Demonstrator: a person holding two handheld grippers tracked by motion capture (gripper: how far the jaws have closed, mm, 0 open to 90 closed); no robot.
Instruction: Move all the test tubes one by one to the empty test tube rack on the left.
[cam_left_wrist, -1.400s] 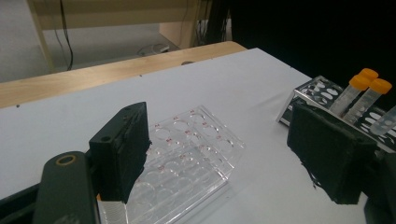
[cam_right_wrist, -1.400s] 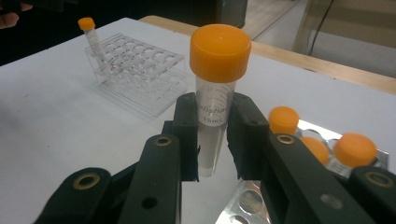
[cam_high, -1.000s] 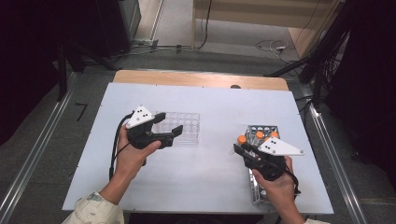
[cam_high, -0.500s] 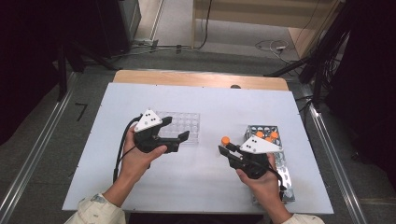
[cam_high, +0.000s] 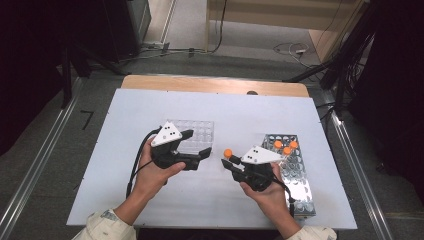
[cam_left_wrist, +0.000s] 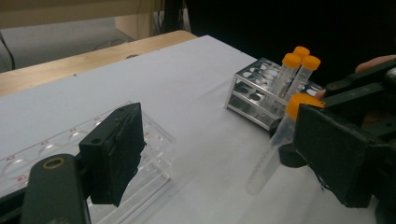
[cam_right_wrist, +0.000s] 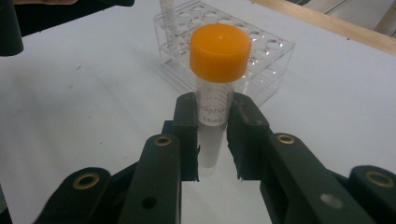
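On the white table (cam_high: 150, 110), the right gripper (cam_high: 231, 162) is clamping an orange-capped tube (cam_right_wrist: 215, 93) at the left gripper's (cam_high: 197, 145) three o'clock — those jaws, empty, have just been widening. A careless handover risks dropping it before the clear rack (cam_high: 197, 131).

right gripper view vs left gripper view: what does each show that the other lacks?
Right gripper view alone: printed lettering on the held tube, pressed between the right gripper's pads.
Left gripper view alone: the metal rack with three orange-capped tubes, and the left gripper's jaws wide apart, having just been opening, nothing gripped.
Both: the held tube, the clear rack, the white table.
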